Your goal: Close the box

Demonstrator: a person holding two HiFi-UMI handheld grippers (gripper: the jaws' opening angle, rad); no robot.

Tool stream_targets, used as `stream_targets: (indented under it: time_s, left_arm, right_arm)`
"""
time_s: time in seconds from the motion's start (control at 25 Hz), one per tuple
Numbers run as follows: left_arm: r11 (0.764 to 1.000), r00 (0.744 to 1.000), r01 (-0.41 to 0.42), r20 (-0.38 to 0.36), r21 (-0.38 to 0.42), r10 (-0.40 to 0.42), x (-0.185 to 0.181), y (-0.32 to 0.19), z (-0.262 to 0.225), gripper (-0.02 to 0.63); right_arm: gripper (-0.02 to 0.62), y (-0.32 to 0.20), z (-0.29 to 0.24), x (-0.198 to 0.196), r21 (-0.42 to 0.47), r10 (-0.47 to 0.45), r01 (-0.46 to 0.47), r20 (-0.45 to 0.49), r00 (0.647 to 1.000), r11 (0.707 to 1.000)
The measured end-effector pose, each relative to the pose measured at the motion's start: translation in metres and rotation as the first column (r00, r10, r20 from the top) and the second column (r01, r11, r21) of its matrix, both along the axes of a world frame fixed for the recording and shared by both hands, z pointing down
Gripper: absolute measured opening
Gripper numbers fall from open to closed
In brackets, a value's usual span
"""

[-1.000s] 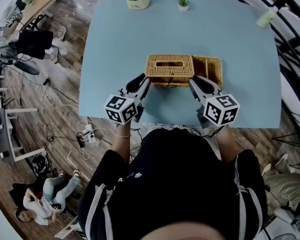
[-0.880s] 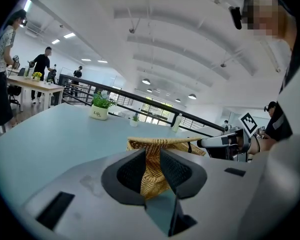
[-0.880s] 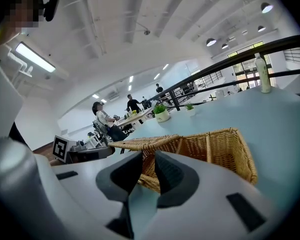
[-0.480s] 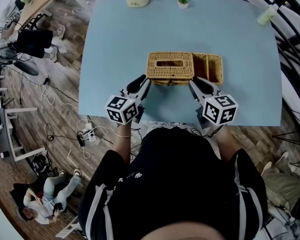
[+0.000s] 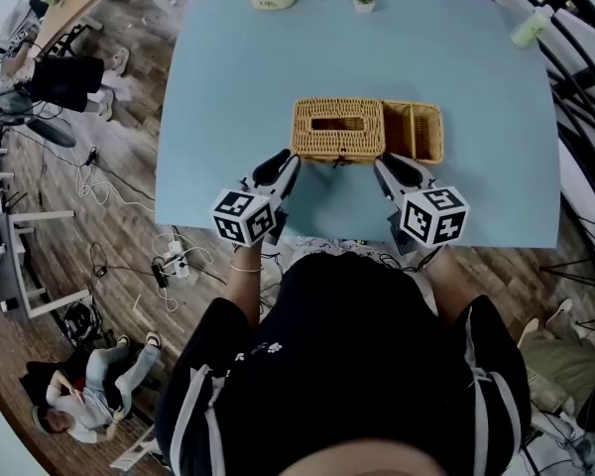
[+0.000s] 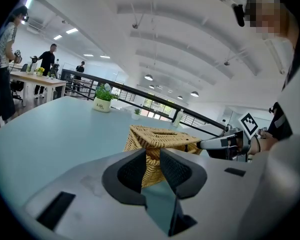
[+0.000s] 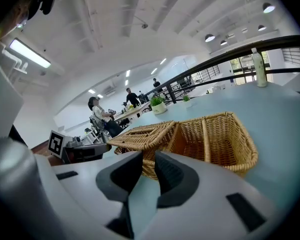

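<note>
On the blue table (image 5: 456, 87) the wicker box (image 5: 414, 135) stands near the middle. Its slotted lid (image 5: 337, 127) lies over the left part and seems a little tilted in the right gripper view, while the right compartment is uncovered. The left tongs (image 5: 287, 159) and the right tongs (image 5: 381, 163) are just before the near side of the box, each with a narrow gap and nothing inside. I think both should press the lid evenly, so that no corner catches on the rim.

Woven wicker box (image 5: 339, 130), smooth matt table (image 5: 228, 87)
</note>
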State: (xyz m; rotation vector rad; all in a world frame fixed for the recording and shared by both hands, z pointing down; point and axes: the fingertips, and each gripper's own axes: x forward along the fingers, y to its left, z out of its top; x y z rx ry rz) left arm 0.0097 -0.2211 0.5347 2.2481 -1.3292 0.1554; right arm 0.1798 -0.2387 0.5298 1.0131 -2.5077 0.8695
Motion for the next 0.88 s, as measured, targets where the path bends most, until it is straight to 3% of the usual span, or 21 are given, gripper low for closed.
stream_targets:
  time_s: [0.56, 0.88]
  left_arm:
    - [0.999, 0.999, 0.030, -0.016, -0.020, -0.030, -0.001, 0.011, 0.003, 0.084]
    - [0.999, 0.999, 0.035, -0.022, 0.022, -0.034, 0.005, 0.014, -0.015, 0.084]
  right_arm:
    - [0.077, 0.010, -0.001, 0.002, 0.001, -0.002, 0.002, 0.008, 1.000, 1.000]
    - [0.071, 0.012, -0.012, 0.008, 0.037, 0.012, -0.013, 0.018, 1.000, 0.999]
